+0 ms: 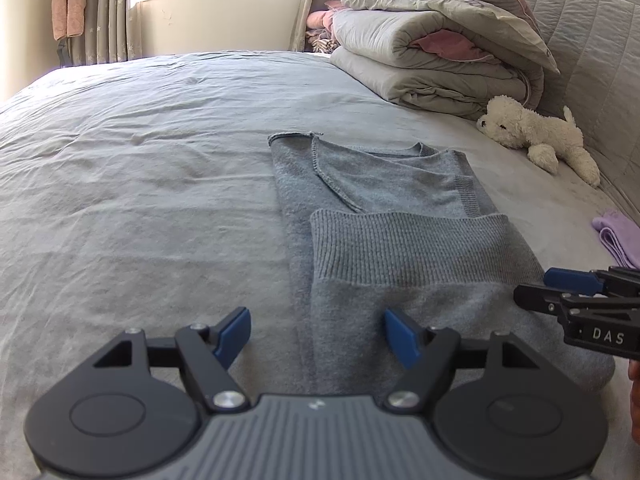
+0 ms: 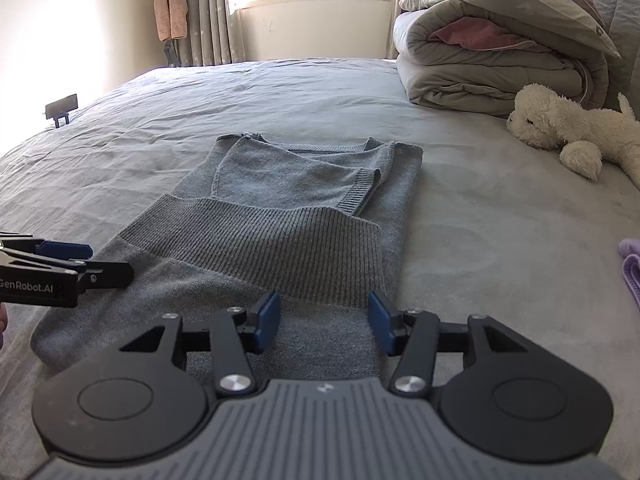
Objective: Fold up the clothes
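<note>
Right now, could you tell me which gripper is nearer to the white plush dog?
Right. The right gripper hovers over the grey sweater's near right corner, on the white plush dog's side; the left gripper is at its left edge, farther away.

You had a grey knitted sweater (image 1: 384,216) (image 2: 296,216) lying flat on the bed, partly folded into a long narrow block. Its ribbed hem band had been turned up over the body, so the band ran straight across the middle. At 12 o'clock from that band the neckline lay farthest from you, with both sleeves folded inward across the chest, one ribbed cuff showing at 2 o'clock. The plain knit at 6 o'clock formed the near fold, smooth and rounded.
</note>
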`<control>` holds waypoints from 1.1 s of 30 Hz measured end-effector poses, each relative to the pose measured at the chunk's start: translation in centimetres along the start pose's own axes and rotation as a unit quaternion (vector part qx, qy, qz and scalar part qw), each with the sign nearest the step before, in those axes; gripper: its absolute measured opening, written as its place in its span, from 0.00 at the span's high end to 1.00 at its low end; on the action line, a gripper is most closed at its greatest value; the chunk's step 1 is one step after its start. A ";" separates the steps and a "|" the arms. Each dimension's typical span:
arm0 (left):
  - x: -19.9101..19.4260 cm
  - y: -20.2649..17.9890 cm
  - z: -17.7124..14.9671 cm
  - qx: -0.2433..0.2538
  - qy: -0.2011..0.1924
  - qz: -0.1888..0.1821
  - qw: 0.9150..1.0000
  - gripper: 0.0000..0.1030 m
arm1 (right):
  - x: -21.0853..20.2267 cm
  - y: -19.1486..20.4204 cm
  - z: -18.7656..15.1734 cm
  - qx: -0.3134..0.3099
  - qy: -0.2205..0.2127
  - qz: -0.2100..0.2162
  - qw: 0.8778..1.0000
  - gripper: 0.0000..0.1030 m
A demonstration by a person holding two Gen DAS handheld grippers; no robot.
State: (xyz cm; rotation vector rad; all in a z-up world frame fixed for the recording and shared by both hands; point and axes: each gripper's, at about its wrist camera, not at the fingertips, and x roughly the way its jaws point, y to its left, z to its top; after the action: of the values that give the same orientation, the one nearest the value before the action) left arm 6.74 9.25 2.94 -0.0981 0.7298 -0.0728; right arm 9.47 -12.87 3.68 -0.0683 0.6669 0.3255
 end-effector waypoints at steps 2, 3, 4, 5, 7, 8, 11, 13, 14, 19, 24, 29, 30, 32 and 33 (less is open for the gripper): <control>0.2 0.2 0.0 -0.003 0.003 0.000 1.000 0.26 | 0.2 0.2 -0.1 -0.008 0.003 -0.004 1.000 0.40; 0.2 0.2 0.0 -0.003 0.003 0.000 1.000 0.26 | 0.3 0.3 -0.2 -0.011 0.004 -0.008 1.000 0.39; 0.2 0.1 0.0 -0.002 0.002 0.001 1.000 0.26 | 0.3 0.3 -0.2 -0.013 0.004 -0.011 1.000 0.37; 0.2 0.1 0.0 -0.002 0.002 0.001 1.000 0.26 | 0.3 0.2 -0.2 -0.009 0.005 -0.011 1.000 0.36; 0.1 0.1 0.0 -0.002 0.002 0.001 1.000 0.26 | 0.2 -0.1 -0.1 0.000 0.003 -0.009 1.000 0.36; 0.0 0.1 0.0 -0.004 0.002 0.000 1.000 0.26 | 0.1 -0.2 -0.1 0.002 0.001 -0.010 1.000 0.36; -0.4 0.2 0.2 -0.011 -0.005 -0.004 1.000 0.27 | -0.2 -0.2 0.1 0.004 -0.009 -0.010 1.000 0.36; -0.8 0.2 0.3 -0.015 -0.014 -0.006 1.000 0.27 | -0.5 -0.1 0.2 0.005 -0.017 -0.009 1.000 0.36; -0.9 0.2 0.4 -0.016 -0.016 -0.005 1.000 0.27 | -0.6 -0.2 0.2 0.006 -0.019 -0.008 1.000 0.36; 0.2 0.5 0.1 -0.006 -0.003 0.020 1.000 0.26 | 0.1 -0.2 0.0 0.006 -0.003 -0.010 1.000 0.36; 0.2 0.7 0.0 -0.005 -0.003 0.021 1.000 0.26 | 0.6 -0.4 -0.3 0.010 0.012 -0.010 1.000 0.36; 0.1 0.9 0.1 -0.012 -0.003 0.019 1.000 0.26 | 0.2 -0.5 -0.2 0.016 0.010 -0.011 1.000 0.36; 0.0 0.9 0.2 -0.014 -0.004 0.019 1.000 0.26 | 0.1 -0.5 -0.2 0.015 0.008 -0.012 1.000 0.36; -0.3 1.0 0.2 -0.017 -0.007 0.018 1.000 0.27 | 0.0 -0.6 -0.1 0.015 0.006 -0.015 1.000 0.36; -0.4 1.0 0.3 -0.018 -0.010 0.018 1.000 0.27 | -0.1 -0.6 0.0 0.015 0.005 -0.017 1.000 0.36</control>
State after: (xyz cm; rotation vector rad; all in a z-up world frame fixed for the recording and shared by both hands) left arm 6.63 10.31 3.31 -0.1200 0.7126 -0.0237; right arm 9.61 -13.49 3.66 -0.0523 0.6788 0.2829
